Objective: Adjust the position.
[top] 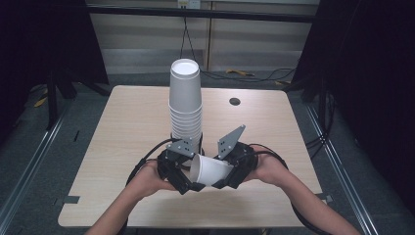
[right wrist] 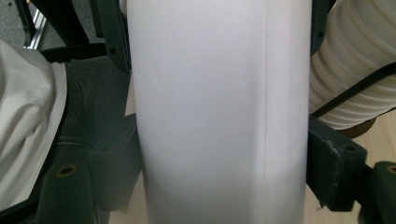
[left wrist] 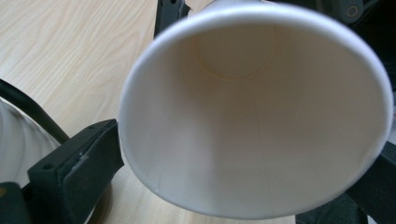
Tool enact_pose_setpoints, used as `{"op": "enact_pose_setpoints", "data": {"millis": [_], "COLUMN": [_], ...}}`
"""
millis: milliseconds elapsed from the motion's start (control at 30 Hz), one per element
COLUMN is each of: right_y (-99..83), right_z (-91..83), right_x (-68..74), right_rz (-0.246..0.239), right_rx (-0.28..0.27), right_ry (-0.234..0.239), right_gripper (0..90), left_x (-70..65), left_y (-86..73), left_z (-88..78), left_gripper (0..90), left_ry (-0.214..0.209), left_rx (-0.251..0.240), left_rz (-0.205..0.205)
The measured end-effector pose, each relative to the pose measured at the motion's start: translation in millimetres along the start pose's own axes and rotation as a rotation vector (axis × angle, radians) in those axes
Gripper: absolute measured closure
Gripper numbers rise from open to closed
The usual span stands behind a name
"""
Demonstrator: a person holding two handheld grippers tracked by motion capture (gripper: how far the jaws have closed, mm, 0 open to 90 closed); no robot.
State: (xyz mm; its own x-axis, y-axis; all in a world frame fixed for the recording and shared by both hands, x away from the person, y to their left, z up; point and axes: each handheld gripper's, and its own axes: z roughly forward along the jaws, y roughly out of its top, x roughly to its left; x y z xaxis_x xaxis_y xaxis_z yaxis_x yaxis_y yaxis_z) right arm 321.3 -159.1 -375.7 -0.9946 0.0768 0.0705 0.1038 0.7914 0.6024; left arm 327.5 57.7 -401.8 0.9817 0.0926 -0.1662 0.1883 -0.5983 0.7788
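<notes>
A single white paper cup [top: 210, 170] lies on its side just above the table's front middle, held between both grippers. My left gripper [top: 193, 177] comes from the left; its jaws press either side of the cup's open rim [left wrist: 252, 116], whose inside faces this camera. My right gripper [top: 225, 174] comes from the right, and its jaws clamp the cup's wall [right wrist: 219, 116] on both sides. Just behind the grippers, a tall stack of upside-down white cups [top: 186, 105] stands on the table, and its ribbed rims [right wrist: 355, 70] are close beside the held cup.
The light wooden table [top: 122, 127] has a dark round cable hole [top: 235, 101] at the back right. Black cables trail from both grippers over the front edge. Metal rails and dark curtains flank the table, and cables lie on the floor behind it.
</notes>
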Motion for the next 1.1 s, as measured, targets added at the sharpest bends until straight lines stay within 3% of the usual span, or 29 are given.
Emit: {"op": "enact_pose_setpoints", "data": {"millis": [233, 567, 767, 1100], "right_y": [-2.1, -4.9, -6.0, -7.5], "right_z": [-1.2, -2.8, -3.8, -2.3], "right_x": [-1.9, -3.9, -4.4, -5.2], "right_rz": [0.015, 0.029, 0.036, 0.037], "right_rx": [-0.024, -0.045, -0.06, -0.084], "right_ry": [0.008, 0.001, -0.001, -0.007], "right_gripper": [22.1, 21.9, 21.8, 21.1], "left_x": [1.2, 1.5, 1.2, -1.0], "left_y": [-0.8, -2.0, -4.4, -2.3], "left_z": [-0.8, -3.1, -3.7, -7.4], "left_gripper": [0.0, 1.0, 8.8, 10.8], "left_ry": [-0.01, 0.007, -0.004, 0.022], "left_rx": [-0.031, -0.072, -0.108, -0.11], "left_rz": [-0.012, -0.026, -0.031, -0.03]}}
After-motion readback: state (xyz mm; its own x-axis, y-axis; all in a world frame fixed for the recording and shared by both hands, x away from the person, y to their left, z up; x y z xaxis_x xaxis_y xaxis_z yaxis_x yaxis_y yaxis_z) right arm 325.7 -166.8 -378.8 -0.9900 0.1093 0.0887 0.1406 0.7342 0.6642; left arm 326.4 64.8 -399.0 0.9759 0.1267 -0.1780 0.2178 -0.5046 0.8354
